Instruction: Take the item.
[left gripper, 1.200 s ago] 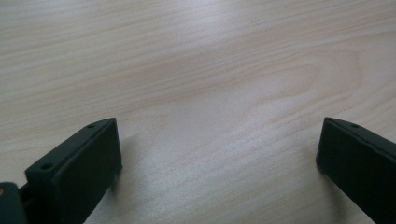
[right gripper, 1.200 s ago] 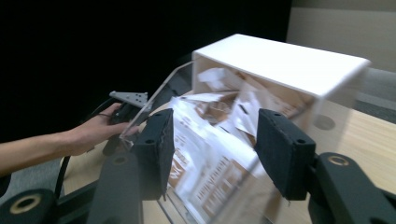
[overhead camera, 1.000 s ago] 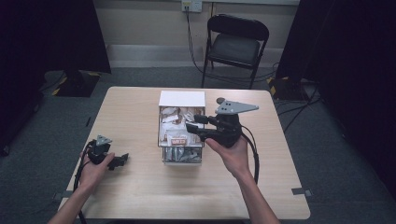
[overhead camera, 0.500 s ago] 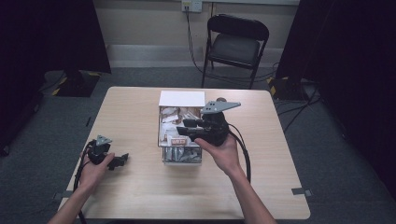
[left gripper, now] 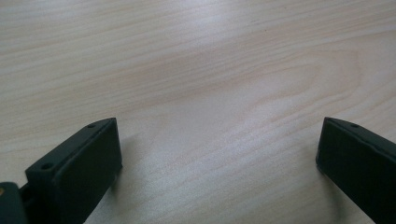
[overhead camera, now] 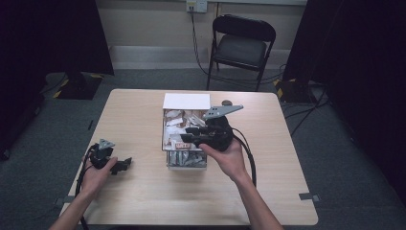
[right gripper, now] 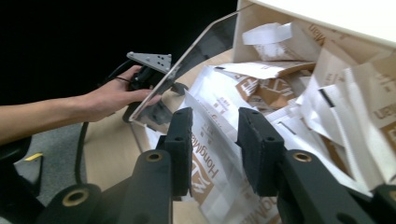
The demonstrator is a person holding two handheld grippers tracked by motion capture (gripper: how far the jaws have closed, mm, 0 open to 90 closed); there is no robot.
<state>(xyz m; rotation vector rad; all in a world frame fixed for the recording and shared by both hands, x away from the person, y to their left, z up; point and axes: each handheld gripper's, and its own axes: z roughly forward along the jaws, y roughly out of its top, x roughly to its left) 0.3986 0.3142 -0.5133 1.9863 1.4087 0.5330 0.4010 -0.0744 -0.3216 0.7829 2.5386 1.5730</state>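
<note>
Right gripper (right gripper: 215,149) over box (overhead camera: 186,101), jaws half apart straddling a white-brown packet (right gripper: 212,140) whose long axis runs along them. Left gripper (left gripper: 219,154) on table (left gripper: 196,56), jaws spread wide.

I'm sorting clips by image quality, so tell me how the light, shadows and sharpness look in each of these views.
High view: dim, dark corners, light wooden table evenly lit. Left gripper view: soft sheen on the wood grain, faint shadow beside the left fingers, which look soft up close. Right gripper view: black background at left, packets readable, glare along the clear box wall.
</note>
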